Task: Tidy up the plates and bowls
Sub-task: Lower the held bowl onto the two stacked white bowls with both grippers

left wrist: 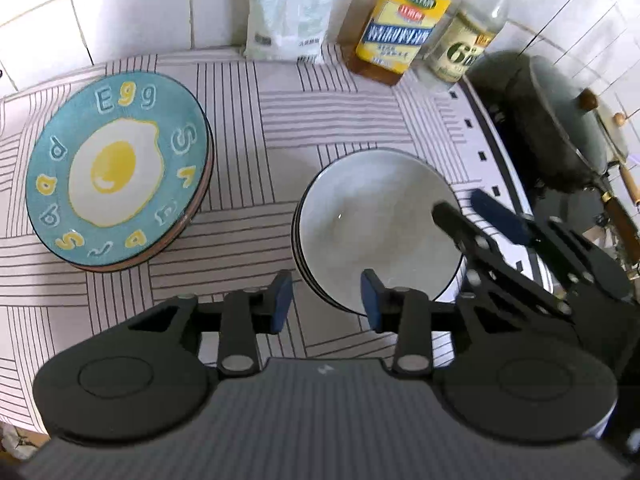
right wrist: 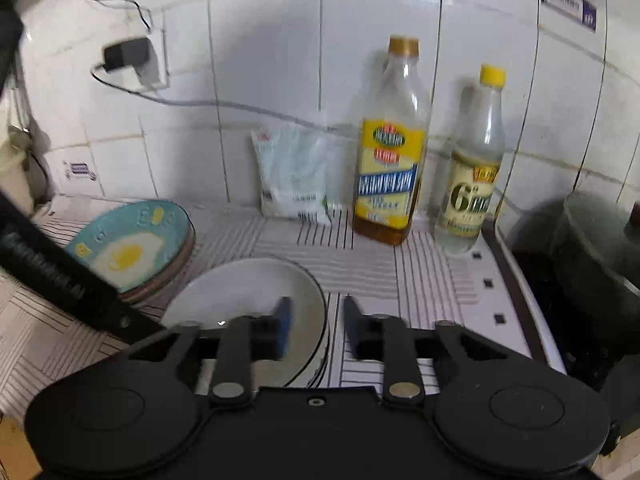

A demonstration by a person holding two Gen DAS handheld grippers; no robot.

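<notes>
Both bowl rims released: my left gripper [left wrist: 326,302] and right gripper [right wrist: 318,326] stand spread and empty over the white bowl stack [left wrist: 380,228], beside the egg plate stack [left wrist: 116,168] on the bench [left wrist: 312,120]; next, withdraw clear.

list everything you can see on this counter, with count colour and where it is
egg plate: one on top, teal with a fried egg print, on a stack at the left
white bowls: stack, count unclear, white with dark rims, centre of the counter
striped cloth: one, white with dark lines, covering the counter
bag: one, white, against the wall tiles
oil bottle: one, yellow label, right of the bag
clear bottle: one, yellow cap, beside the oil bottle
wok: one, dark, far right
charger: one, black, in a wall socket
left gripper: open, over the bowls' near rim
right gripper: open, at the bowls' right rim
</notes>
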